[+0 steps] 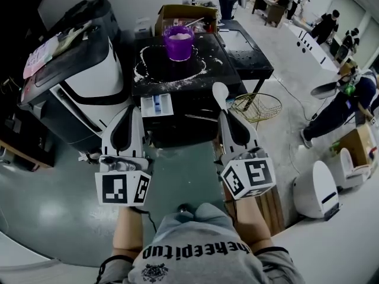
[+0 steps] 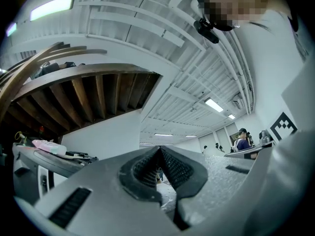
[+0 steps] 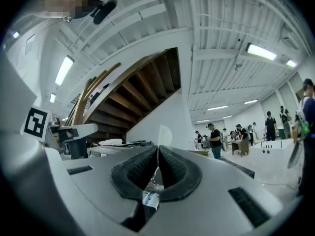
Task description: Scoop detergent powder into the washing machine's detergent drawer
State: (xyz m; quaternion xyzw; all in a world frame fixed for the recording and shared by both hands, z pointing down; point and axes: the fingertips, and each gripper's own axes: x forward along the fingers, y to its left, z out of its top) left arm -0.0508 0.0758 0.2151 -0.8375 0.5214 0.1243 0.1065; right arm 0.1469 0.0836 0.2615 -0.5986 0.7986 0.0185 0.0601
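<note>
- Head view: our right gripper [image 1: 225, 115] is clenched on the handle of a white spoon [image 1: 220, 93], whose bowl points forward over the near edge of the black worktop [image 1: 243, 55]. Our left gripper [image 1: 134, 110] is level with it and carries nothing. The purple cup [image 1: 179, 43] of white powder stands further back on the worktop, ringed by spilled powder [image 1: 143, 70]. The drawer [image 1: 157, 106] sits pulled out at the near edge, between the two grippers.
- Left gripper view: the jaws are pressed together at the tips with nothing held; past them we see only ceiling and a far wall.
- Right gripper view: the jaws pinch the thin spoon handle, the bowl standing edge-on above them.
- We judge the scooping not yet begun. We cannot tell whether the bowl holds any powder. Next we should reach forward, dip it into the cup, then bring it level back to the drawer.
</note>
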